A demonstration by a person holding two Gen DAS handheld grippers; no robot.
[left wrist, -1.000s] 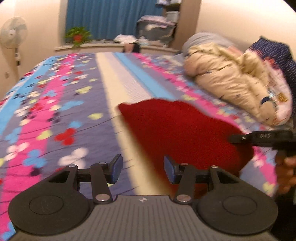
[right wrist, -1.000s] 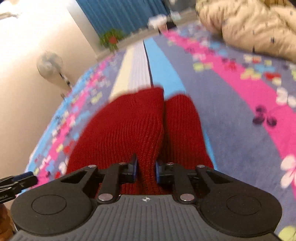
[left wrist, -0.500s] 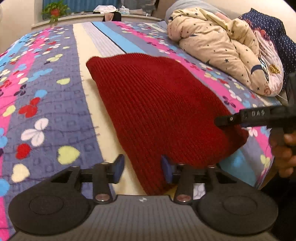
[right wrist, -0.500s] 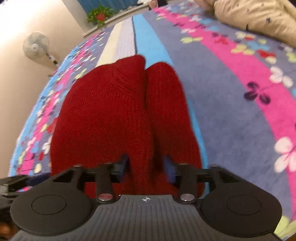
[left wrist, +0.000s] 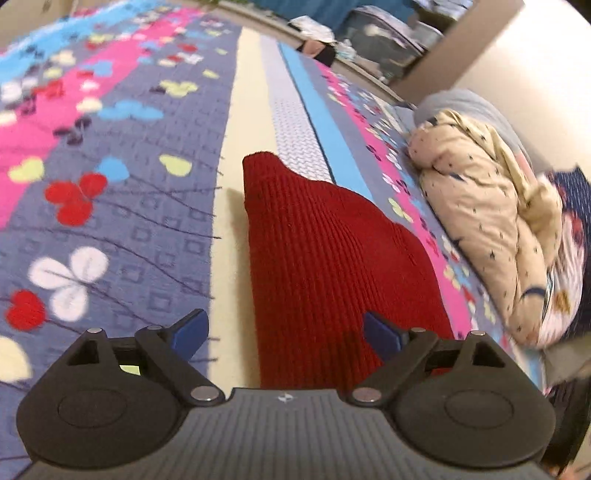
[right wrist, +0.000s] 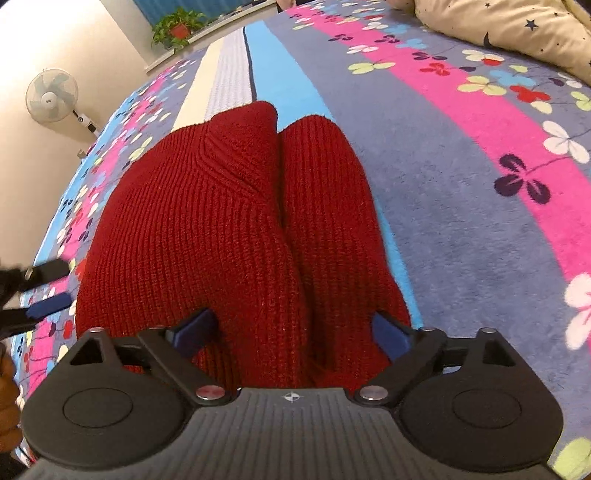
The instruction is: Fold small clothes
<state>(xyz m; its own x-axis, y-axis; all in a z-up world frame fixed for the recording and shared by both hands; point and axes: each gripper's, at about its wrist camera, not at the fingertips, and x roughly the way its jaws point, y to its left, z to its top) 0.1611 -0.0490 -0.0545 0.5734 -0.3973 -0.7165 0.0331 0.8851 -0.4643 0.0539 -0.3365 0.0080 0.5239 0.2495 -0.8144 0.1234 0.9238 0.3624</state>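
A dark red knitted garment lies folded on the flowered bedspread. In the right wrist view the red garment shows two long lobes side by side with a crease between them. My left gripper is open, its jaws wide apart over the garment's near end. My right gripper is open too, its fingers straddling the garment's near edge without pinching it. The left gripper's blue fingertip shows at the left edge of the right wrist view.
A rolled beige star-print duvet and a grey pillow lie along the bed's right side. A standing fan and a potted plant stand beyond the bed's far side. Boxes are stacked at the far wall.
My right gripper has let go of the red garment and opened wide. My left gripper has opened wider and the garment now lies flat on the bed.
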